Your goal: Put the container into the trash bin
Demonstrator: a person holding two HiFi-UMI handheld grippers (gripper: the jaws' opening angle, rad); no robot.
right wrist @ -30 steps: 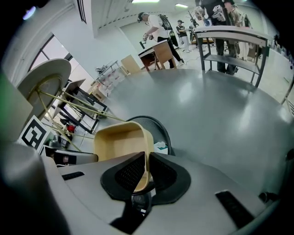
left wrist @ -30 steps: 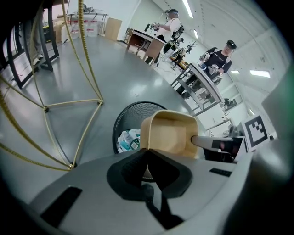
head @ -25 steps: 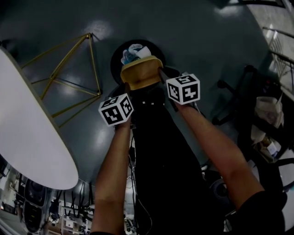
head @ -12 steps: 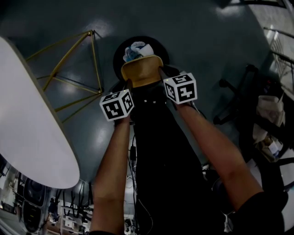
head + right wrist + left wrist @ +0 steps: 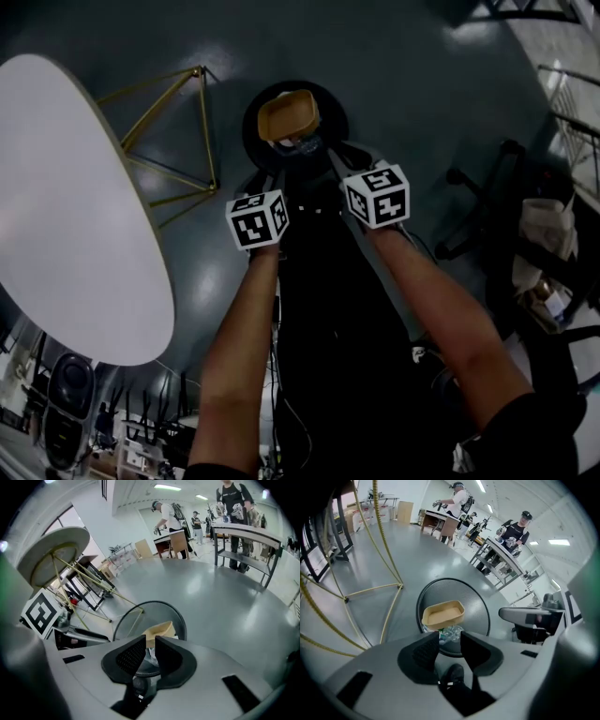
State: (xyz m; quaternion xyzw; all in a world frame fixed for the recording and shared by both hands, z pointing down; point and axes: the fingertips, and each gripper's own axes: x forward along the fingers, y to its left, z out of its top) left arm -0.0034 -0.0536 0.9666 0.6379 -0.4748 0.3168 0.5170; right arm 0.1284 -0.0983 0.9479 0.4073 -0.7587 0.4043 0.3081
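Observation:
The tan paper container (image 5: pixel 288 114) lies open side up inside the round black trash bin (image 5: pixel 251 131), on top of crumpled clear plastic (image 5: pixel 307 145). In the left gripper view the container (image 5: pixel 443 614) sits beyond my left gripper (image 5: pixel 450 641), whose jaws are opening with nothing between them. My right gripper (image 5: pixel 151 651) is also opening, its pads apart and empty, with the container (image 5: pixel 161 630) in the bin (image 5: pixel 133 616) past them. Both marker cubes (image 5: pixel 256 218) (image 5: pixel 376 196) hover just short of the bin.
A white oval table (image 5: pixel 66 206) on a gold wire frame (image 5: pixel 173 141) stands to the left. An office chair (image 5: pixel 506 187) and cluttered items are at the right. People work at benches (image 5: pixel 515 529) (image 5: pixel 232 494) far across the grey floor.
The container was held between both grippers above the bin; now it has left them and lies inside the bin. Both grippers have opened and drawn slightly back.

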